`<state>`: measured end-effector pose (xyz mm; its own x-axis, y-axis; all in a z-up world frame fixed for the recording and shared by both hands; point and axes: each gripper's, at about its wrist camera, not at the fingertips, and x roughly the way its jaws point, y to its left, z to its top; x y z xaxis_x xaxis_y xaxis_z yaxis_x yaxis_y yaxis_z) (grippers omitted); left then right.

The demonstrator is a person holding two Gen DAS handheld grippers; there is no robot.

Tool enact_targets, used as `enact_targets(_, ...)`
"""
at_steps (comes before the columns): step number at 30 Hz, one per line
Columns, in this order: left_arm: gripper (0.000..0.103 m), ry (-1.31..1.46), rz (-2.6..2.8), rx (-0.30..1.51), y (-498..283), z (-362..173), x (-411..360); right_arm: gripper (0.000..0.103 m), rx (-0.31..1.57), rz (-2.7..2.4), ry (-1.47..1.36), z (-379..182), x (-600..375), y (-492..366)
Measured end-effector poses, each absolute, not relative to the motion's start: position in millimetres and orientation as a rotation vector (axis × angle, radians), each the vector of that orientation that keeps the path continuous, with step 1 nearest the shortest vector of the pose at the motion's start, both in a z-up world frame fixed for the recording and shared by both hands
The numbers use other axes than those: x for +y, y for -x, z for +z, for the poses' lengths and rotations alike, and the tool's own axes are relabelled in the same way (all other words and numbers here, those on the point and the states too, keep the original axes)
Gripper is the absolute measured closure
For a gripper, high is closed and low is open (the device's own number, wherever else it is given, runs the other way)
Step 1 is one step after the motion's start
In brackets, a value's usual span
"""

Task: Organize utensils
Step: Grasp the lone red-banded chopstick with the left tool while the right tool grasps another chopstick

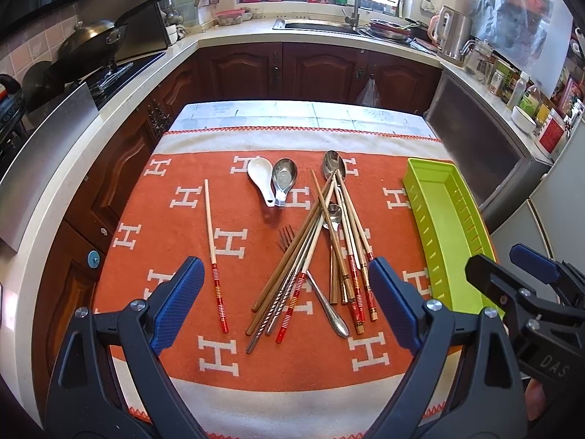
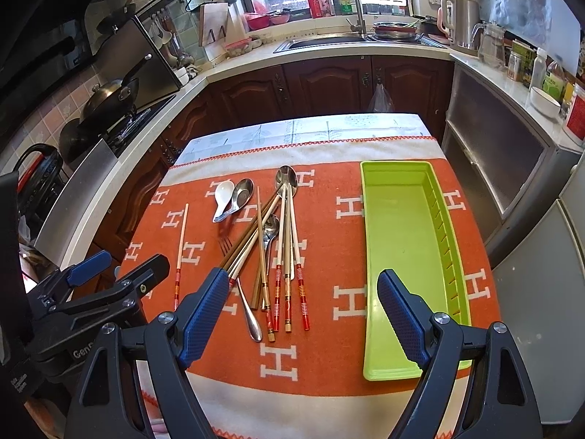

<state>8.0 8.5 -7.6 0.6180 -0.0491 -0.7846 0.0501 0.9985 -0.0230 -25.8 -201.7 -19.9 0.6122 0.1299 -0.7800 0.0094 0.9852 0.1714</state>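
Both grippers, left (image 1: 285,292) and right (image 2: 305,305), hover wide open and empty above an orange cloth (image 2: 321,347); the utensil pile (image 1: 321,256) lies just left of the green tray (image 2: 398,256).

Heaped mid-table: chopsticks (image 2: 281,252) over spoons and fork (image 2: 225,247). Toward left edge, single chopstick (image 2: 181,252). Along right edge, tray (image 2: 365,256).

Your left gripper (image 1: 285,292): jaws spread wide, nothing between the blue pads (image 1: 175,303), tilted steeply down above the near edge of the orange cloth (image 1: 164,219). Your right gripper (image 2: 298,311): jaws likewise wide apart and empty, same downward tilt, beside the left one toward the cloth's right side. Both hover clear of the cloth, touching nothing.
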Motion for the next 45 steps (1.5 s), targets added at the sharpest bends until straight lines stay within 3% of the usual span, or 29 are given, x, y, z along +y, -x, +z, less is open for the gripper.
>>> enact_targets(9, 0.013, -0.04, -0.061, 0.863, -9.3, -7.6, 4.0, 0.018, 0.952, 0.073, -0.192, -33.6, -203.7, 13.5)
enact_targets(18, 0.013, 0.001, -0.003, 0.914, -40.8, -27.4, 53.8, 0.031, 0.997, 0.075, -0.143, -52.7, -200.6, -15.7)
enact_targets(25, 0.015, 0.082, 0.028, 1.017, -78.2, -72.5, 112.0, 0.041, 1.035, 0.136, -0.139, -68.8, -187.5, -56.7)
enact_targets(33, 0.036, 0.139, 0.025, 1.131, -111.1, -130.2, 131.9, 0.06, 1.125, 0.255, -0.127, -110.4, -141.2, -121.3)
enact_targets(40, 0.037, 0.116, 0.026, 1.16, -130.6, -153.9, 125.7, 0.075, 1.209, 0.221, -0.082, -164.5, -116.3, -164.9)
enact_targets(43, 0.048, 0.109, 0.025, 1.178, -135.3, -161.4, 122.6, 0.082, 1.218, 0.216, -0.064, -179.6, -110.7, -172.7)
enact_targets(45, 0.062, 0.108, 0.024, 1.203, -136.8, -166.7, 120.9, 0.089, 1.218, 0.213, -0.06, -187.2, -107.2, -175.8)
